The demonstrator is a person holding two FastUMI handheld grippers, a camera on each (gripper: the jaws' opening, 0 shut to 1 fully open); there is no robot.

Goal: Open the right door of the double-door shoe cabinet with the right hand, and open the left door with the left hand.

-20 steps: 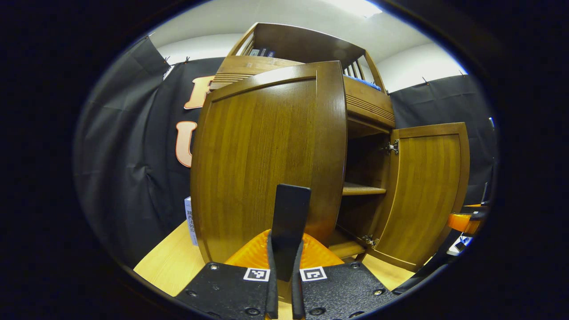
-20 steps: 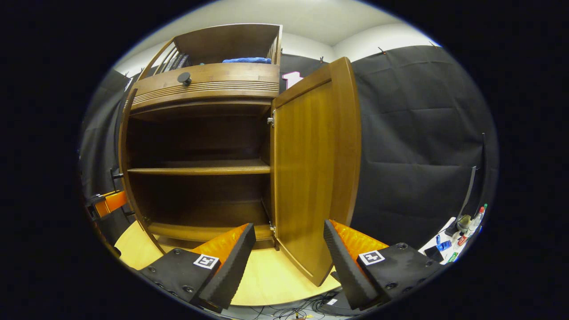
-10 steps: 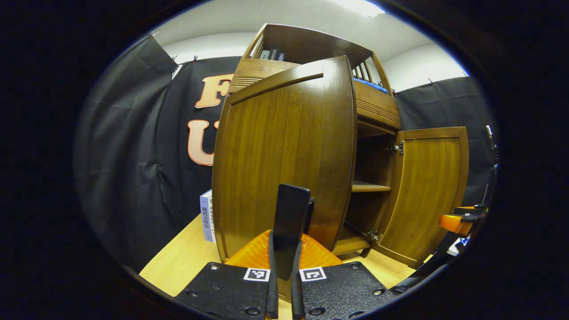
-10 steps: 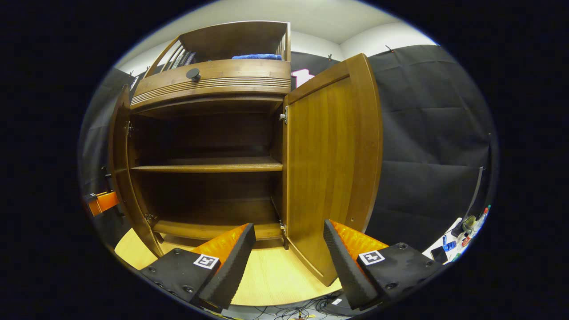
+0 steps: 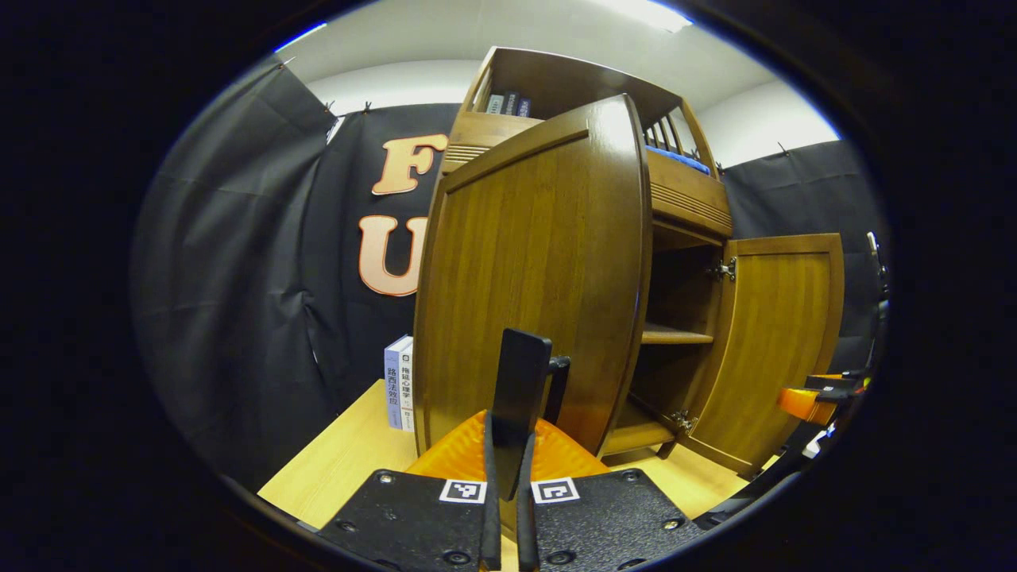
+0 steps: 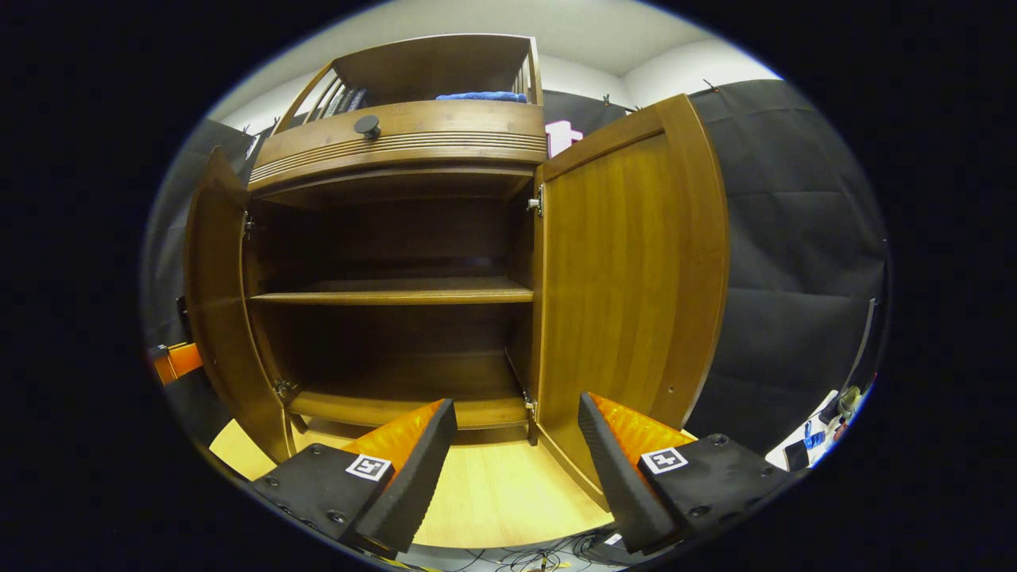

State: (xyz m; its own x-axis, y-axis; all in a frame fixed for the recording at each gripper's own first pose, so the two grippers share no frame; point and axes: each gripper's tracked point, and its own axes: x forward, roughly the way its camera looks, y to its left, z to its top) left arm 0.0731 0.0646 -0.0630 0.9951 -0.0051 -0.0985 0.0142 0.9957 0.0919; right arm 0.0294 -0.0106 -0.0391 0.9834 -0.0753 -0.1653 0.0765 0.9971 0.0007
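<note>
The brown wooden shoe cabinet (image 6: 397, 143) has both doors open, baring its inner shelf (image 6: 389, 291). The left door (image 5: 532, 262) is swung wide and stands close in front in the left gripper view. My left gripper (image 5: 522, 357) is shut at the dark bar handle (image 5: 559, 388) near that door's free edge; part of the handle shows just right of the fingers. The right door (image 6: 628, 270) hangs open at a right angle. My right gripper (image 6: 516, 409) is open in front of the cabinet's bottom, nothing between its fingers, apart from the right door.
Books (image 5: 400, 381) stand on the light wooden tabletop (image 5: 349, 453) behind the left door. A blue cloth (image 6: 481, 97) lies on top of the cabinet, above a drawer with a round knob (image 6: 367, 125). Small items (image 6: 810, 437) sit low at the right.
The left door has swung further open with my shut left gripper, uncovering its handle and the books. My right gripper stays open; its view has shifted so the cabinet's inside and left door show more.
</note>
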